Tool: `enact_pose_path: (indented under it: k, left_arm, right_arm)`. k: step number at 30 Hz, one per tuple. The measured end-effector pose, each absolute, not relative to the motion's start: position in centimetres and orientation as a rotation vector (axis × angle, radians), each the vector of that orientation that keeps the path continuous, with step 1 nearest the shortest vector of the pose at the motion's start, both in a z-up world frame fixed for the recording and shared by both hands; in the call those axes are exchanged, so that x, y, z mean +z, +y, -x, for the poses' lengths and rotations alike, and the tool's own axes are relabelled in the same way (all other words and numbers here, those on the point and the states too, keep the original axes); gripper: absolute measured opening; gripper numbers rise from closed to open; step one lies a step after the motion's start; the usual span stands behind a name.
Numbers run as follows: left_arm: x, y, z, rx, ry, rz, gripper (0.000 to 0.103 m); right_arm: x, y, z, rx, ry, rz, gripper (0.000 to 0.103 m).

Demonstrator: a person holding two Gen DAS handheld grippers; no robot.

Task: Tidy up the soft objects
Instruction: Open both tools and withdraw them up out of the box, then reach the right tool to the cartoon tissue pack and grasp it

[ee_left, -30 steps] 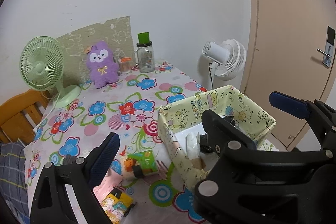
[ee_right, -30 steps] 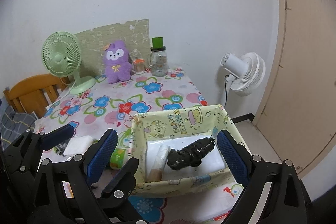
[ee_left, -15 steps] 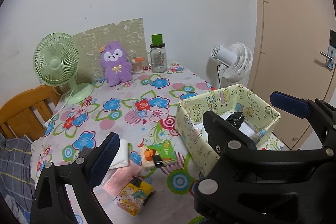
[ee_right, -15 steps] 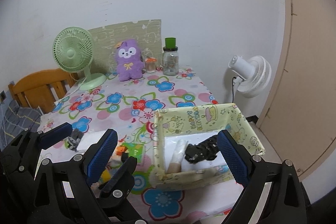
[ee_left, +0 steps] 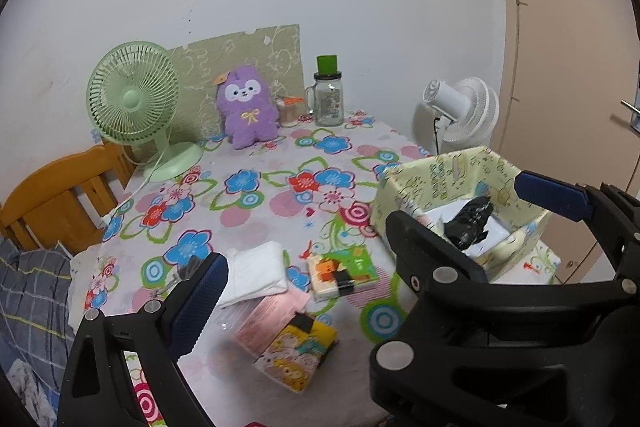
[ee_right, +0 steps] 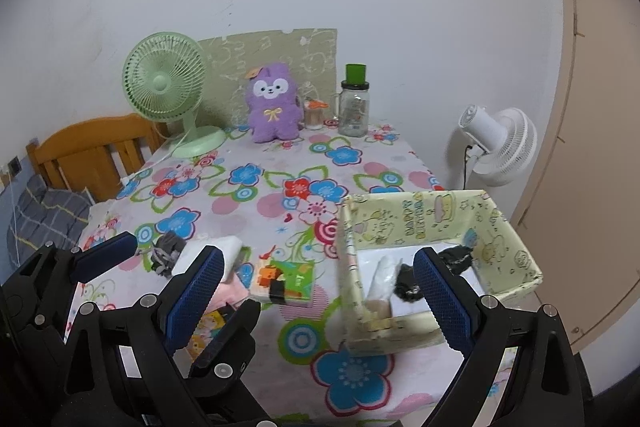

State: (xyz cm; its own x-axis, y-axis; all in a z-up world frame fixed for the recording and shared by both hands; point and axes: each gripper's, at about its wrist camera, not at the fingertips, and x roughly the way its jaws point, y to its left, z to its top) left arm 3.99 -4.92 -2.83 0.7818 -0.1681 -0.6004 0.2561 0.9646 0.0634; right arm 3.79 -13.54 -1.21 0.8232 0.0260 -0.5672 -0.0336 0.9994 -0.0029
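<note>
step: between picks; both grippers, left and right, hover with fingers released, empty.
box: under right fingers, holding black bundle.
next: white pad beside left fingers, likely grab.

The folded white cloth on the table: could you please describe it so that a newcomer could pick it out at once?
Start at the yellow fabric box at the right edge of the flowered table, then look left past the green packet. The folded white cloth lies flat there, above the pink packet. It alone is plain white, with no print.
</note>
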Motion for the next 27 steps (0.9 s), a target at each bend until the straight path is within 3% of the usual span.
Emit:
enact_pose_path:
  k: [27]
  left_arm:
    - [-9.4, 2.5, -5.5, -0.169, 0.76, -0.067, 0.098]
  right_arm:
    - [-7.8, -7.1, -6.4, 0.128, 0.73, 0.028, 0.097]
